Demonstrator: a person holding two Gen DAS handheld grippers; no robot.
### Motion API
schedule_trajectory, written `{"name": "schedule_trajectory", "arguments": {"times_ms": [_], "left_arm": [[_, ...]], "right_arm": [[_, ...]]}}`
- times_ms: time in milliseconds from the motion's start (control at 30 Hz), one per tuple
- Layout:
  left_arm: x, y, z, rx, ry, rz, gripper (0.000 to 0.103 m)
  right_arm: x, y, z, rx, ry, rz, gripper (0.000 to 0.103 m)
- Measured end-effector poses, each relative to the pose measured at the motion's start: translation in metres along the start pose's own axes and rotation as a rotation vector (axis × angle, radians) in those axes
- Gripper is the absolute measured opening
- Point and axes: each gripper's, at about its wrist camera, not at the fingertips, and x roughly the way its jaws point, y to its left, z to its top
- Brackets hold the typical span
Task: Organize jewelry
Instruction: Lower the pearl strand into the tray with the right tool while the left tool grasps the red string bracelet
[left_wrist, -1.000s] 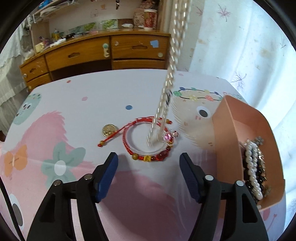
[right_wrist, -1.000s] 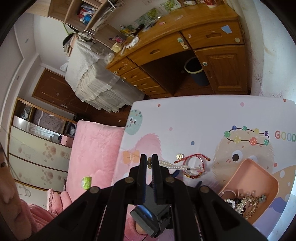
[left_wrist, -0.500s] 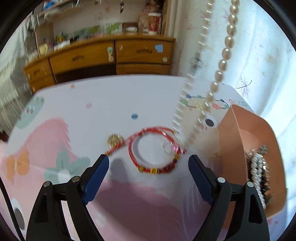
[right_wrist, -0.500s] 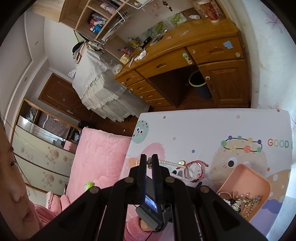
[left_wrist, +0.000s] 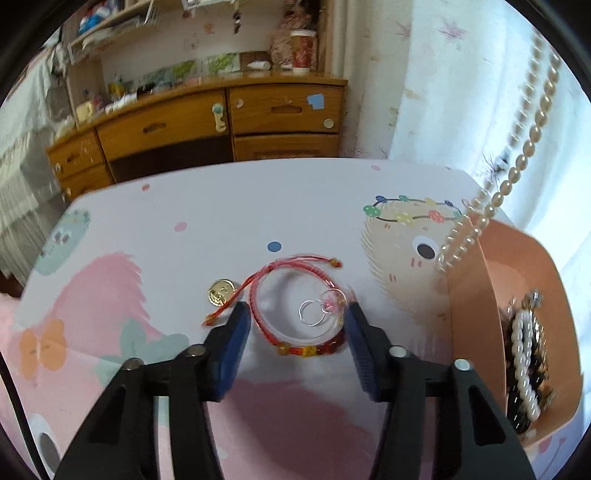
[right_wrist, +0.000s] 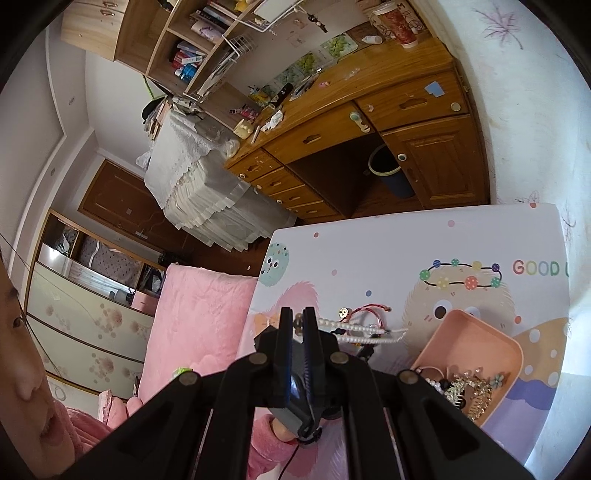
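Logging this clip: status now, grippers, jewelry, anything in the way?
Left gripper open, straddling red bracelet on table. Right gripper shut on pearl necklace, dangling beside pink tray. Gold coin beside bracelet.

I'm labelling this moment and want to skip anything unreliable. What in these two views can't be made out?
- Pearl necklace: left wrist view, its upper end runs off the frame edge.
- Right tool: the grip point on the pearls is hidden between its fingers.
- Pink tray: its near wall hides part of the contents in the left wrist view; in the right wrist view the pieces are too tangled to count.
- Red bracelet: motion-blurred charm.
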Motion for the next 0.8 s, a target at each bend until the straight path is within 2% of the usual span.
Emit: {"name": "schedule_trajectory", "arguments": {"times_ms": [33, 67, 100, 167, 233, 433, 700, 800], "left_arm": [[-0.003, -0.002, -0.001, 0.017, -0.013, 0.011, 0.034], [-0.004, -0.004, -0.002, 0.027, -0.016, 0.020, 0.014], [-0.003, -0.005, -0.003, 0.037, -0.003, 0.031, 0.012], [0.003, -0.004, -0.005, 0.038, 0.041, 0.028, 0.011], [-0.001, -0.004, -0.005, 0.030, 0.021, 0.025, 0.010], [-0.005, -0.007, -0.010, 0.030, 0.040, 0.036, 0.006], [-0.008, -0.013, -0.011, 0.074, 0.106, 0.043, 0.008], [-0.007, -0.011, -0.008, 0.060, 0.120, 0.030, 0.009]], "right_arm": [[-0.002, -0.002, -0.001, 0.003, -0.003, 0.004, 0.005], [-0.004, -0.004, -0.002, 0.006, -0.006, 0.006, 0.005], [-0.005, -0.006, -0.003, 0.008, -0.007, 0.006, 0.005], [-0.008, -0.010, -0.005, 0.014, -0.010, 0.004, 0.005], [-0.011, -0.013, -0.008, 0.022, -0.012, 0.004, 0.005], [-0.020, -0.021, -0.014, 0.032, -0.018, 0.002, 0.005], [-0.029, -0.026, -0.021, 0.046, -0.032, 0.000, 0.005], [-0.032, -0.028, -0.025, 0.052, -0.036, -0.001, 0.005]]}}
